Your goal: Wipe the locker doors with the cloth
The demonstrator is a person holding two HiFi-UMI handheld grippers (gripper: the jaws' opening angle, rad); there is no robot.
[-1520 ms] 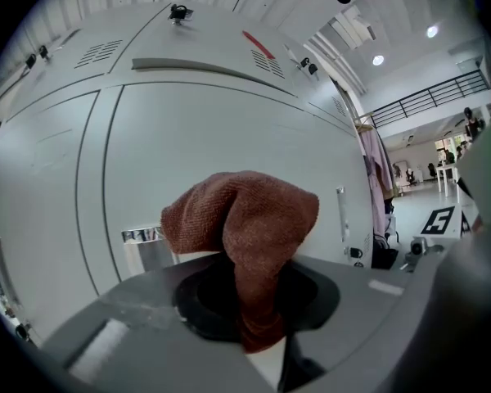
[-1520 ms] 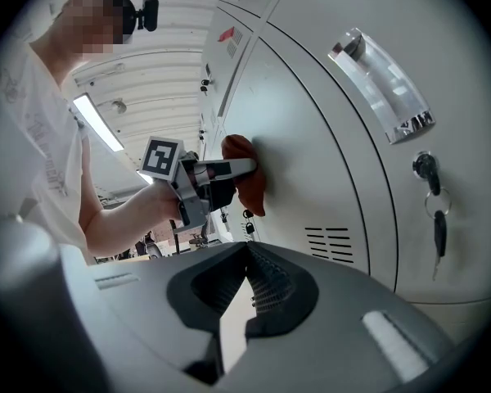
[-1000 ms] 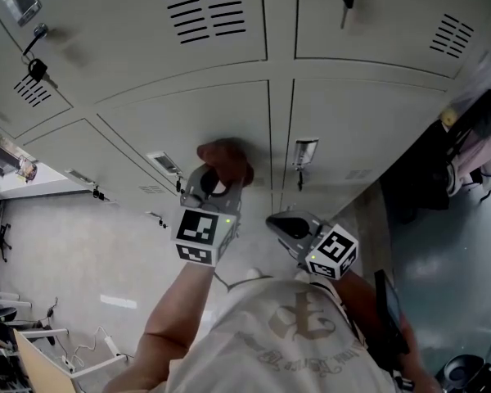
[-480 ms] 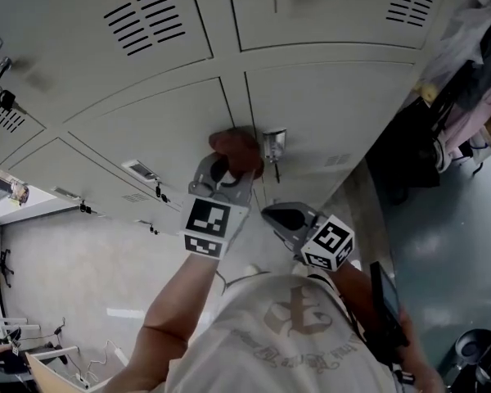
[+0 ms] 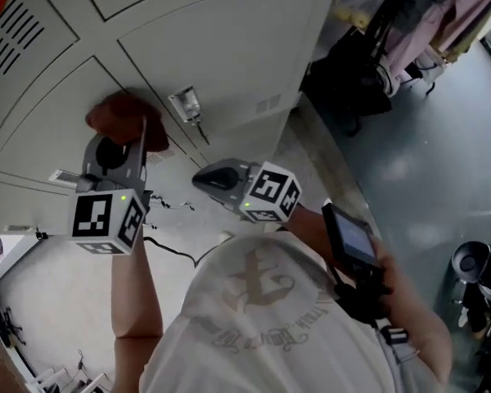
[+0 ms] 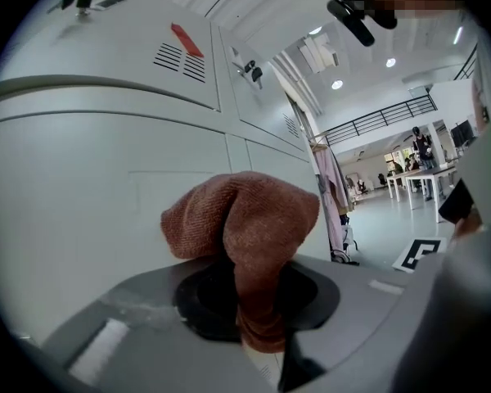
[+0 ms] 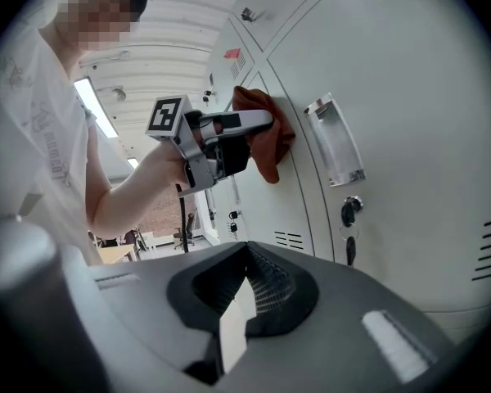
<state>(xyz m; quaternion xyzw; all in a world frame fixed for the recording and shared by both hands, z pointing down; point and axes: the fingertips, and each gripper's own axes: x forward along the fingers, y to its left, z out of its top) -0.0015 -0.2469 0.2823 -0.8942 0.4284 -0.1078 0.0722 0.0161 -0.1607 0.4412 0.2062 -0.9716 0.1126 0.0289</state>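
A rust-brown cloth (image 5: pixel 121 117) is bunched against a grey locker door (image 5: pixel 229 47), just left of its metal label holder (image 5: pixel 186 103). My left gripper (image 5: pixel 119 144) is shut on the cloth and holds it to the door. In the left gripper view the cloth (image 6: pixel 245 219) rises from between the jaws of the left gripper (image 6: pixel 258 309) and touches the door (image 6: pixel 82 178). My right gripper (image 5: pixel 203 178) hangs shut and empty, a little off the lockers. The right gripper view shows the right gripper (image 7: pixel 241 301), with the cloth (image 7: pixel 266 137) and left gripper (image 7: pixel 254 125) beyond it.
A key (image 7: pixel 349 211) hangs in the lock under the label holder (image 7: pixel 335 142). Clothes and bags (image 5: pixel 409 31) hang at the end of the locker row. A dark bin (image 5: pixel 475 264) stands on the grey floor (image 5: pixel 442 178). A black device (image 5: pixel 352 240) is strapped to the right forearm.
The head view has swung right, so the lockers now sit at the upper left. The left gripper still presses the cloth to the door near the label holder. The right gripper stays shut.
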